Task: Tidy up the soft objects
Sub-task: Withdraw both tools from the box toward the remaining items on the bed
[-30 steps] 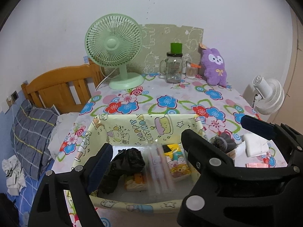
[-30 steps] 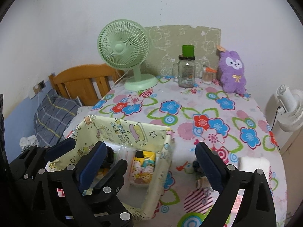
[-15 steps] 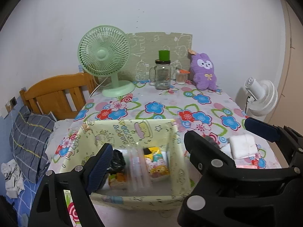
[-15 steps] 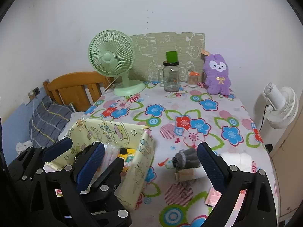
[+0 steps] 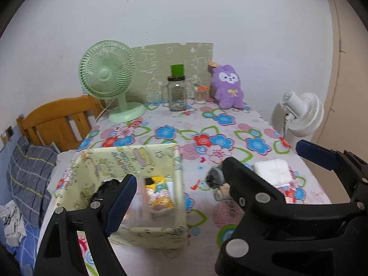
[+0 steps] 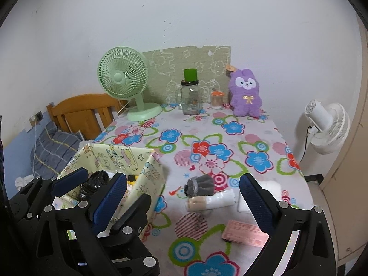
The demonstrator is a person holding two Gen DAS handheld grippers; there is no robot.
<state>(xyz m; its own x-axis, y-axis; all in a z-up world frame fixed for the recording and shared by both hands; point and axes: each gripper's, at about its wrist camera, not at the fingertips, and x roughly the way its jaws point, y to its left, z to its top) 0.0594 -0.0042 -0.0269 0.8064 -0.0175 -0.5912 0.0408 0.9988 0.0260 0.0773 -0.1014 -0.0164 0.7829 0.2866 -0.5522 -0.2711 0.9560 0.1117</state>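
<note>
Both grippers empty, fingers spread wide. Right gripper (image 6: 182, 201) frames the grey sock roll (image 6: 199, 185) at centre frame, likely next pick. Bin (image 6: 150, 177) at lower left already holds soft items; left gripper (image 5: 211, 177) hovers beside it.

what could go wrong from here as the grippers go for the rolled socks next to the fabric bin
1. The grey sock roll and the beige and white roll lie touching, so the open right gripper may drag both.
2. The left gripper hangs open at the soft-walled fabric bin; a bump could fold its wall or shift it.
3. The pink card lies close by and could get swept off the table.
</note>
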